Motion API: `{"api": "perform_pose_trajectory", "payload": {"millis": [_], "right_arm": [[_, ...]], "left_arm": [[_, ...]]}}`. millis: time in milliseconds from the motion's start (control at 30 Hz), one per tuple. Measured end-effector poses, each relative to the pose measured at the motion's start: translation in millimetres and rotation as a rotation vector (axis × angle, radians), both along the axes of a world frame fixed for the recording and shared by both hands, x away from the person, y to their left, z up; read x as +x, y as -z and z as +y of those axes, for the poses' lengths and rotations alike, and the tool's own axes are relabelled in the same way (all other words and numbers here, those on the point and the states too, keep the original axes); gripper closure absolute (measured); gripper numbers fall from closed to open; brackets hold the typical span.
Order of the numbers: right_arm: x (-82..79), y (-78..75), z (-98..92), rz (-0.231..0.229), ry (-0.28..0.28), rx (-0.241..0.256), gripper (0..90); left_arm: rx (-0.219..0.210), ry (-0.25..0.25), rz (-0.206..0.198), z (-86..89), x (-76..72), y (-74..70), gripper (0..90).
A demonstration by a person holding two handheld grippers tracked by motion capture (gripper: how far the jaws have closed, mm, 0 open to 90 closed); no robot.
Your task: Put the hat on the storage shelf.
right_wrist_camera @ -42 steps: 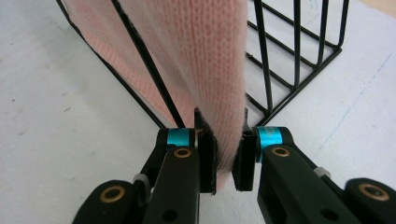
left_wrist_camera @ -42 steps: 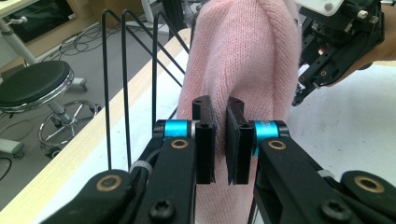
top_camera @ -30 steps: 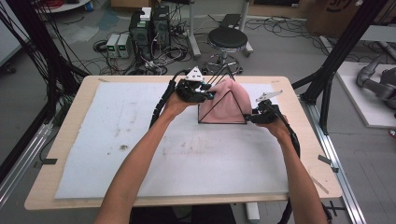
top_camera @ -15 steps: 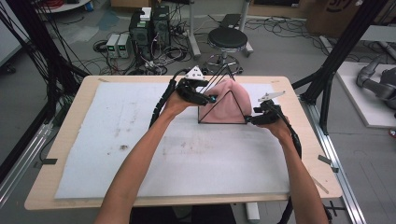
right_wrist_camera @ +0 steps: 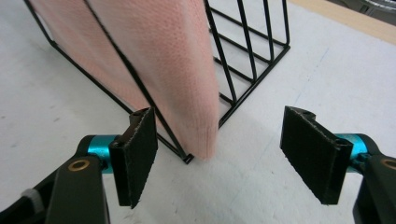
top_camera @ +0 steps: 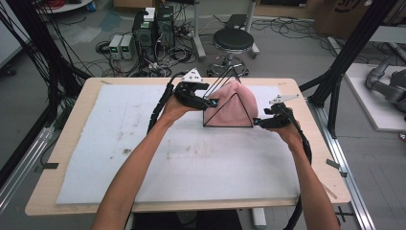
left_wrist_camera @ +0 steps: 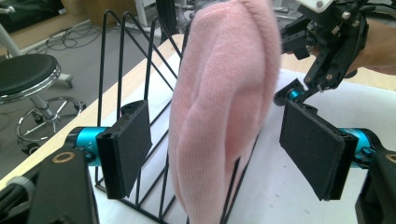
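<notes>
Between the spread pads of the left gripper (left_wrist_camera: 215,154) stands the near fold of a pink knitted hat (left_wrist_camera: 224,107), not yet pinched: both black pads sit clear of the wool, one beside the wires of the black wire rack (left_wrist_camera: 119,60), the other on the open side. Across the rack, the right gripper (right_wrist_camera: 219,158) is likewise wide open, its jaws to either side of the hat's lower corner where it hangs down to the rack's base rail, touching nothing that I can see.

From the high view, the left gripper (top_camera: 198,98) comes at the rack from its left side and the right gripper (top_camera: 268,120) from its lower right corner, each held in a hand. The rack (top_camera: 225,125) stands toward the far edge of the table (top_camera: 62,203), right of its middle, on a white mat (top_camera: 119,158) that covers most of the top.

As for progress, the hat (top_camera: 234,103) sits draped within the triangular wire frames, bulging over their top, and neither claw has a hold on it. I judge the work to be at the grasping stage: both claws are placed, and closing on the wool and moving the hat remain to be done. The rack holds nothing else that I can make out.
</notes>
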State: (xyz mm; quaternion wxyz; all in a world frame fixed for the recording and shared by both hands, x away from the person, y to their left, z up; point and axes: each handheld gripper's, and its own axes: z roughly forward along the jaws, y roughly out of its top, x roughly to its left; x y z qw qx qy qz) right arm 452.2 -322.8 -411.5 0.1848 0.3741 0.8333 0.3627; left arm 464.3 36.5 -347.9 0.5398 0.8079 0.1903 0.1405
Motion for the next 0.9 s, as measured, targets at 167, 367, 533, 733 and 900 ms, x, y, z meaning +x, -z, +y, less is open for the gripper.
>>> {"api": "perform_pose_trajectory", "payload": {"millis": [167, 367, 533, 733, 900], "right_arm": [[-16.3, -4.7, -5.8, -0.034, 0.019, 0.026, 27.8], [-36.6, -10.5, -12.4, -0.075, 0.034, 0.065, 27.7], [-49.6, -12.2, -13.1, -0.104, 0.039, 0.083, 27.6], [-61.7, -9.8, -11.8, -0.116, 0.044, 0.096, 27.5], [-70.5, -4.5, -7.5, -0.127, 0.062, 0.107, 27.4]], "left_arm": [[-0.019, -0.006, 0.004, 17.4, -14.3, 1.4, 25.1], [-0.044, -0.04, -0.017, 42.7, -31.5, 3.4, 25.2], [-0.064, -0.071, -0.014, 67.1, -45.2, 6.9, 25.5], [-0.075, -0.115, -0.025, 90.4, -63.0, 12.3, 25.5], [-0.079, -0.144, -0.036, 106.2, -74.8, 19.6, 26.4]]}}
